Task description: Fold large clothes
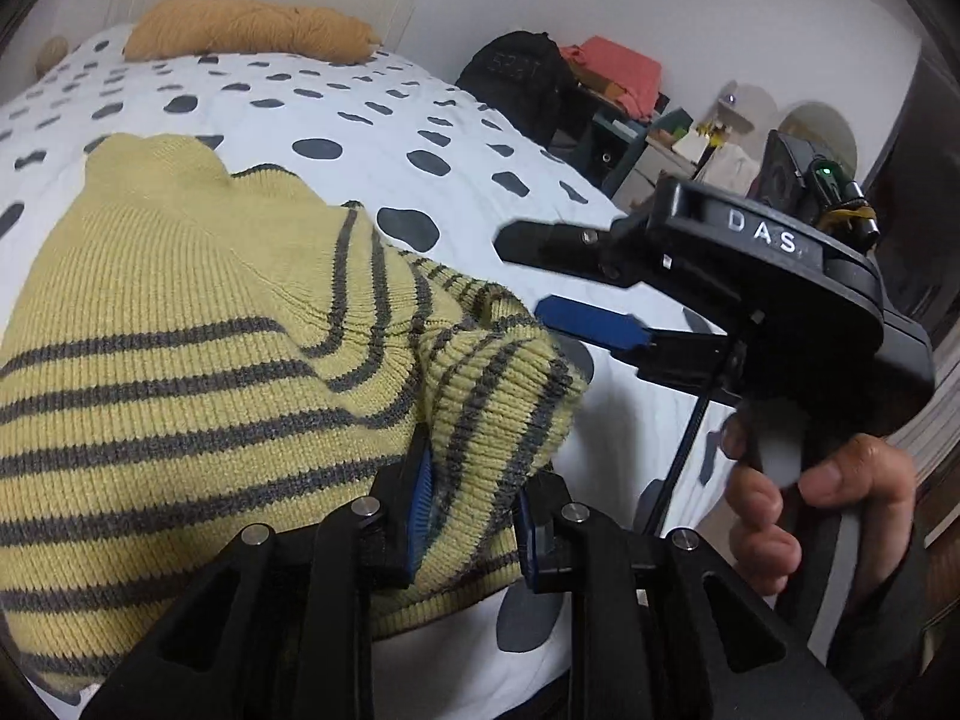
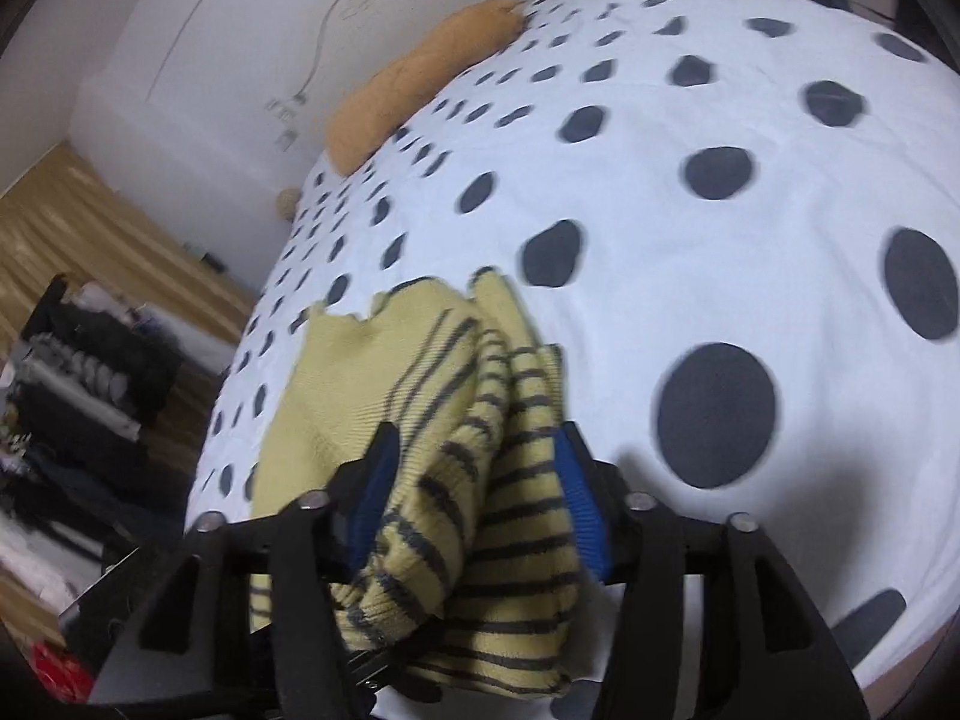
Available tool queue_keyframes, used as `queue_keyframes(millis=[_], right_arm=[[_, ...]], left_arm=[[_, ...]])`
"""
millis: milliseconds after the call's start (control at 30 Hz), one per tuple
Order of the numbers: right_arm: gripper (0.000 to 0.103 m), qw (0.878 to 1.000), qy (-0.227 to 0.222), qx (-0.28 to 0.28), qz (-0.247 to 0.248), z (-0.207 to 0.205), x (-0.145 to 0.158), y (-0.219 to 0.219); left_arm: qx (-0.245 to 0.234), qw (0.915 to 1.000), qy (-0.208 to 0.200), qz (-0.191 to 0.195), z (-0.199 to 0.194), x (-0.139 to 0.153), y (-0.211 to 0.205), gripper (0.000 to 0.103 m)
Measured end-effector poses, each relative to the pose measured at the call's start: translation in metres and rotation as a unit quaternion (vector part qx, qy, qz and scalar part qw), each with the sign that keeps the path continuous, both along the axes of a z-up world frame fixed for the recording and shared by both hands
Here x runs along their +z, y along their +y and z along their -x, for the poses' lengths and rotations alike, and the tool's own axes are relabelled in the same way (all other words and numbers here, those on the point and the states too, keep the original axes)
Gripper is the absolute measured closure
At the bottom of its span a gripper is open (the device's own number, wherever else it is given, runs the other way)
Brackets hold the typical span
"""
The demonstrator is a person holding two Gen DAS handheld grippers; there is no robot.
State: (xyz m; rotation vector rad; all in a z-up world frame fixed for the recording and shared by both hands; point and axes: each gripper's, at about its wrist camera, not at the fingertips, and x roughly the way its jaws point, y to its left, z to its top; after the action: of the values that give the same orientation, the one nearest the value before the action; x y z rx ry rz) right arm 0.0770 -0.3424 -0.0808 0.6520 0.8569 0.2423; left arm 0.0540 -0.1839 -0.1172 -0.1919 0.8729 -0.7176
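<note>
A bed (image 1: 372,120) with a white cover dotted in dark grey fills both views. At its far end lies an orange-brown knitted blanket (image 1: 252,30), against the white wall. Off the bed's right side, in the left wrist view, a black backpack (image 1: 516,78) stands beside a low shelf carrying a coral-red cloth (image 1: 618,72) and small clutter. In the right wrist view, wooden floor and a dark rack of blurred items (image 2: 90,372) lie off the bed's left side.

The yellow sweater with grey stripes (image 1: 180,372) lies on the near part of the bed, partly bunched. The left tongs (image 1: 471,510) are closed on a gathered fold of its striped knit, blue pads pressing from both sides. The right tongs (image 2: 474,504) likewise pinch a thick bunch of striped fabric between their blue pads; the left wrist view shows them side-on, fingertips at the sweater's right edge, close above the cover. A bare hand (image 1: 798,492) wraps the right tool's handle, fingers curled around the grip.
</note>
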Motion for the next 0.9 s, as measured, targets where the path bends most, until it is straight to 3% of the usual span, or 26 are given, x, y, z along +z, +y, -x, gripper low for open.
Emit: queue_keyframes(millis=[133,300,433,533,567,600,667,700,900], right_arm=[[0.041,0.997,0.025,0.077,-0.012,-0.033,0.001,0.023],[0.034,0.981,0.112,0.15,0.061,-0.081,-0.016,0.054],[0.032,0.974,0.134,0.154,0.1,-0.093,-0.016,0.057],[0.027,0.964,0.161,0.195,0.078,-0.101,-0.029,0.072],[0.031,0.965,0.15,0.201,0.08,-0.102,-0.029,0.077],[0.044,0.967,0.129,0.203,0.084,-0.101,-0.025,0.08],[0.061,0.971,0.105,0.197,0.087,-0.099,-0.014,0.079],[0.065,0.972,0.093,0.197,0.091,-0.098,-0.006,0.078],[0.069,0.976,0.047,0.18,0.115,-0.073,0.035,0.05]], left_arm=[[0.003,1.0,0.001,0.005,0.006,0.002,0.002,0.081],[0.008,0.9998,-0.001,0.021,0.008,0.003,0.008,0.081],[0.009,0.9989,0.007,0.046,0.007,0.003,0.018,0.081],[0.011,0.999,0.004,0.042,0.012,0.002,0.017,0.081],[0.012,0.999,0.003,0.043,0.012,0.002,0.017,0.081],[0.011,0.9989,-0.001,0.046,0.013,0.003,0.018,0.081],[0.009,0.9985,-0.003,0.054,0.012,0.009,0.018,0.081],[0.006,0.9982,-0.002,0.059,0.012,0.012,0.017,0.081],[-0.053,0.995,-0.024,0.082,0.022,0.027,-0.005,0.08]])
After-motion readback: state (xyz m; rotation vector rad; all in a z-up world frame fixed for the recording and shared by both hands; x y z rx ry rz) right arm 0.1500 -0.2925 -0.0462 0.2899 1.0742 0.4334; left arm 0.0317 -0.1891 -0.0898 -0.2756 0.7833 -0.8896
